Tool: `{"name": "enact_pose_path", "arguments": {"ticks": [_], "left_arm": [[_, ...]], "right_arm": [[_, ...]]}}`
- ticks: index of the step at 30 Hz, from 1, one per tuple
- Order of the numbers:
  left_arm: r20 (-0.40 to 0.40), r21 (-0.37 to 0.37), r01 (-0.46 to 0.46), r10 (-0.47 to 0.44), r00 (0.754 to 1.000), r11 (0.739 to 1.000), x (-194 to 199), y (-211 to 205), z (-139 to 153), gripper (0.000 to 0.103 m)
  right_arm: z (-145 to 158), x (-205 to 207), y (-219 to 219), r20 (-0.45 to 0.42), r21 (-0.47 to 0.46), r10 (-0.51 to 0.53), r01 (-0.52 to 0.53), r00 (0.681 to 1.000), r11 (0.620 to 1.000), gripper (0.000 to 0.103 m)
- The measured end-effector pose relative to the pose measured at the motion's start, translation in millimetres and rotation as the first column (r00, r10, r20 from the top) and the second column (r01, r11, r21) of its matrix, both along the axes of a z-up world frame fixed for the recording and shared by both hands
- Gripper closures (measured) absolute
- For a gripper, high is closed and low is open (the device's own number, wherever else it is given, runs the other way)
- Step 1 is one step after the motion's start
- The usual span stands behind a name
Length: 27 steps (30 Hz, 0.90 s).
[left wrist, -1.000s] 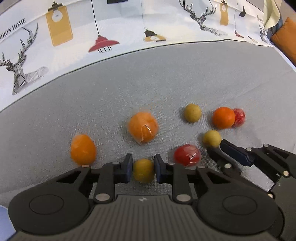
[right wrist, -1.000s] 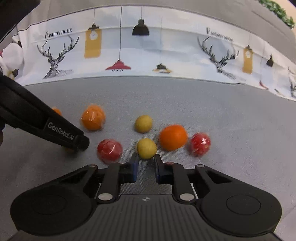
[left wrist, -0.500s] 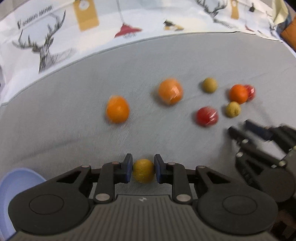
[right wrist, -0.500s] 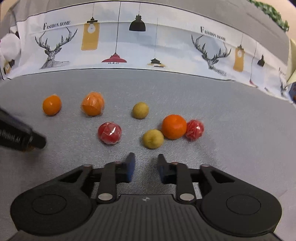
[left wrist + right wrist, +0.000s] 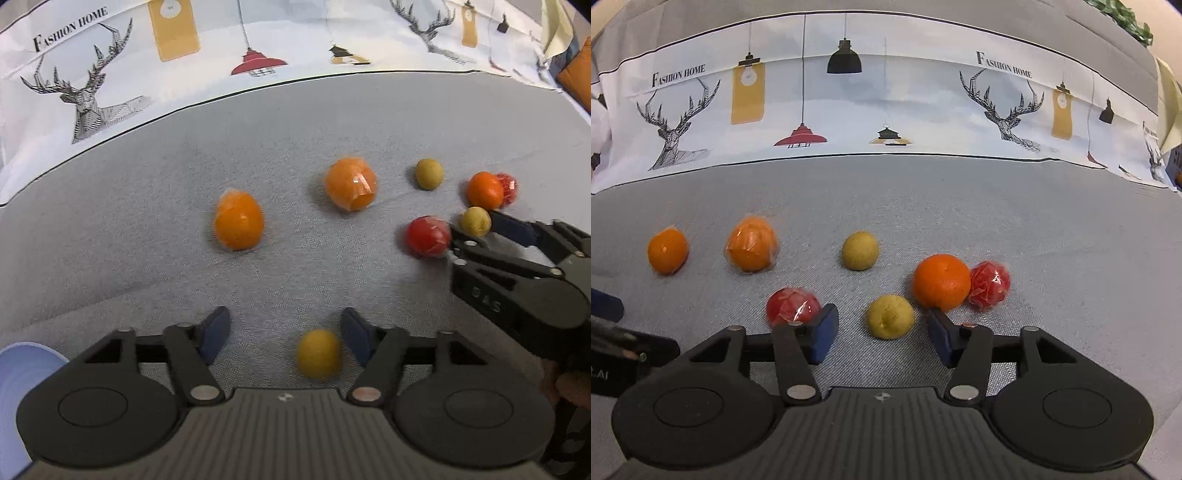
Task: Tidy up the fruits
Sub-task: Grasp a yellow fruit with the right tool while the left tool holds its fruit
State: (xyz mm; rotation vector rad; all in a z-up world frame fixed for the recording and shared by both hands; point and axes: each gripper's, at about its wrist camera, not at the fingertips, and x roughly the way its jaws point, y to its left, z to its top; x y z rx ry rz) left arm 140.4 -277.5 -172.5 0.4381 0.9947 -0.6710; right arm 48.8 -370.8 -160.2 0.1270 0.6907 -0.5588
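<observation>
Our left tongs (image 5: 286,338) had just been opening, and their blue pads stood apart with a small yellow fruit (image 5: 318,353) between them. It lay blurred, nearer the right pad, and we could not tell whether it touched that pad; neither pad pressed on it. A pale blue rim (image 5: 26,369) showed at the lower left edge of the left view.

Our right tongs (image 5: 882,334) had also just been opening. Their pads stood apart, one on each side of a second yellow fruit (image 5: 890,316) that rested on the grey surface (image 5: 1052,240) without being squeezed. The left pad sat just in front of a wrapped red fruit (image 5: 790,308), and the right pad lay close under a bare orange (image 5: 941,281). Another wrapped red fruit (image 5: 990,284) touched that orange on its right side.

Farther back lay a third yellow fruit (image 5: 860,250), alone. To its left sat a wrapped orange (image 5: 751,243), and beyond that a smaller orange (image 5: 667,251), the two well apart. Behind all the fruit ran a white cloth (image 5: 886,92) printed with deer heads and hanging lamps.

From the left view, the right tongs (image 5: 476,229) reached in from the right, their tips straddling the second yellow fruit (image 5: 475,220) beside the red one (image 5: 427,236).
</observation>
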Motion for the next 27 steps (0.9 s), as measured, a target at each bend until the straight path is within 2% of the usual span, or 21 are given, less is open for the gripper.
{"name": "enact_pose_path", "arguments": {"ticks": [1, 2, 5, 6, 7, 8, 10, 13, 15, 19, 23, 27], "left_arm": [[0.005, -0.006, 0.017, -0.017, 1.000, 1.000, -2.9, -1.0, 2.5, 0.072], [0.007, 0.003, 0.034, -0.034, 0.999, 0.999, -6.5, -3.2, 4.7, 0.082], [0.041, 0.011, 0.027, -0.028, 0.999, 1.000, -14.3, -3.8, 9.9, 0.082], [0.052, 0.011, 0.023, -0.024, 0.998, 1.000, -15.9, -2.3, 10.7, 0.078], [0.055, 0.015, 0.015, -0.016, 0.998, 1.000, -16.8, -0.4, 11.2, 0.058], [0.055, 0.008, 0.010, -0.011, 0.998, 1.000, -18.3, 3.3, 12.3, 0.043], [0.074, 0.000, 0.018, -0.017, 0.997, 1.000, -23.8, 10.0, 15.4, 0.039], [0.064, 0.012, 0.030, -0.031, 0.998, 0.999, -28.7, 14.4, 11.5, 0.040], [0.049, 0.019, 0.018, -0.019, 0.999, 1.000, -28.3, 14.9, 5.6, 0.048], [0.013, -0.020, 0.008, -0.008, 1.000, 1.000, -22.6, 13.1, 3.2, 0.076], [0.058, -0.038, -0.002, 0.004, 0.998, 0.999, -25.8, 12.6, 12.3, 0.076], [0.068, -0.050, -0.044, 0.047, 0.997, 0.998, -30.9, 24.6, 35.7, 0.076]], "right_arm": [[0.7, 0.0, -0.8, 0.003, 0.011, 0.006, -0.006, 1.000, 1.000, 0.063], [1.8, -0.3, -0.8, 0.012, 0.026, 0.018, -0.018, 1.000, 1.000, 0.075], [1.9, -0.4, 0.5, 0.011, 0.020, 0.026, -0.026, 1.000, 0.999, 0.075], [1.8, -0.5, 0.3, 0.012, 0.021, 0.025, -0.025, 1.000, 0.999, 0.075], [1.8, -0.6, 0.3, 0.014, 0.021, 0.024, -0.024, 1.000, 0.999, 0.075], [1.5, -0.7, 0.8, 0.014, 0.018, 0.023, -0.023, 1.000, 1.000, 0.075], [0.8, -0.9, 1.5, 0.012, 0.011, 0.024, -0.024, 1.000, 1.000, 0.075], [0.5, -1.2, 1.0, 0.012, 0.016, 0.020, -0.020, 1.000, 1.000, 0.075], [-0.1, -0.9, 1.2, 0.012, 0.014, 0.020, -0.021, 1.000, 1.000, 0.075], [-0.9, -0.8, 0.9, 0.013, 0.013, 0.024, -0.024, 1.000, 1.000, 0.075], [2.6, -3.0, -1.8, 0.024, 0.030, 0.012, -0.013, 1.000, 0.999, 0.075], [20.0, -19.7, -1.0, 0.070, -0.019, -0.011, 0.012, 0.997, 1.000, 0.075]]}}
